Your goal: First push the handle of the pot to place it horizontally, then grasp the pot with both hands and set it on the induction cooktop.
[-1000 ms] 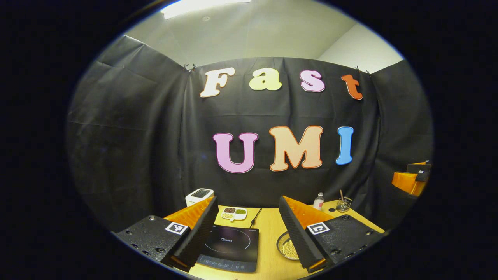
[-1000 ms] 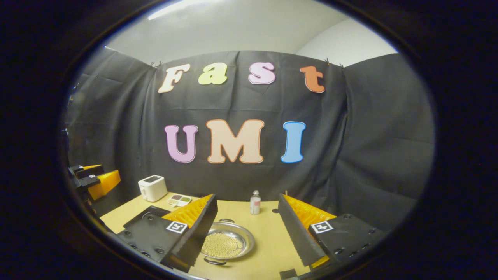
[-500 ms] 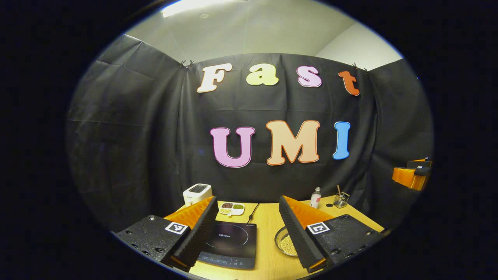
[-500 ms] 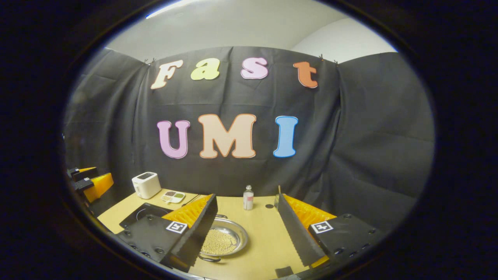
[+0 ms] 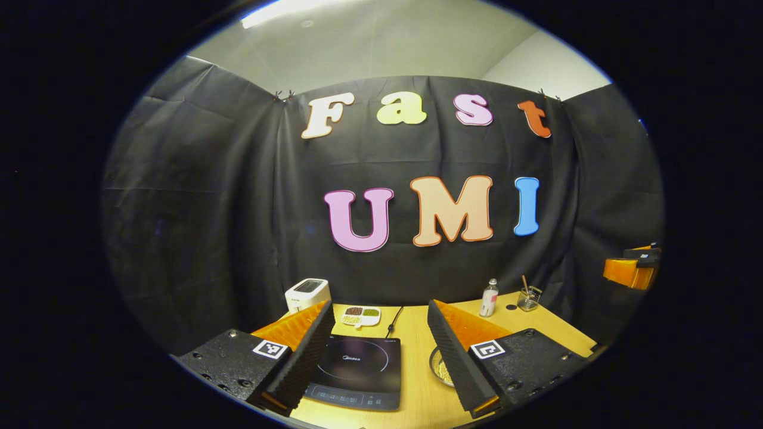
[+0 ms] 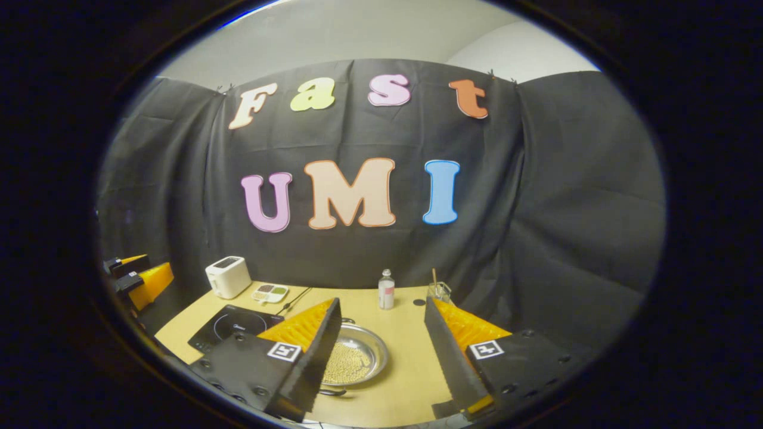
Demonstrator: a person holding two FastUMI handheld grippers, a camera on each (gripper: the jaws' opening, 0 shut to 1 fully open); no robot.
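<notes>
On the desk, the induction cooktop is seen at the left and the pot just to its right. A toaster, divided dish, bottle and glass holder are ranged along the far edge. The left gripper and right gripper are held spread wide, gripping nothing, above the near edge.

Along my wooden table's far edge: a white toaster, a divided snack dish, a small bottle, a glass jar.
</notes>
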